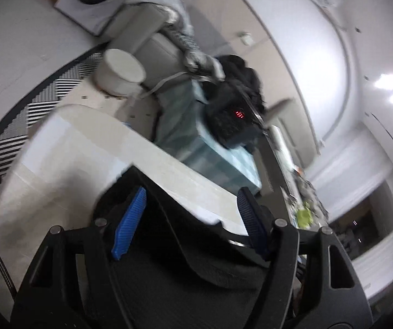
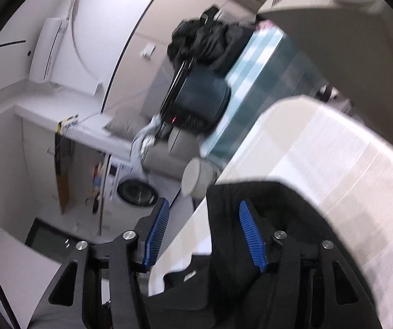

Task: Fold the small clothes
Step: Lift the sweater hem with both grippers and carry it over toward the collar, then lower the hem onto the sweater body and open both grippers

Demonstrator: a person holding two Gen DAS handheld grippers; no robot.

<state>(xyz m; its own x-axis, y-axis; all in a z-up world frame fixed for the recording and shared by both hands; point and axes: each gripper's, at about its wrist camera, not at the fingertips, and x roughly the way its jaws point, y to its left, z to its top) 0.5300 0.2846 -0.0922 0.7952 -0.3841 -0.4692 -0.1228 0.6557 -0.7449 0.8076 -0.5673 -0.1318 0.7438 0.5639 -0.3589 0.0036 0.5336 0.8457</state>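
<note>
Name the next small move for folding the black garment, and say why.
Probably close both tongs on the cloth. The left tongs and right tongs stand open, with the black garment lying between their pads on the white table, so nothing is gripped yet.

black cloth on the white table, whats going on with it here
A person is working with a handheld gripper in each hand over a dark garment spread on a white table, part of a clothes-folding job. The left gripper and the right gripper both sit over the fabric with jaws apart, the blue pads not pressing on it, so neither grips the cloth at this moment. Whether a fold is done can't be told. Behind the table a pile of dark clothes lies on a striped blue cloth.
</note>
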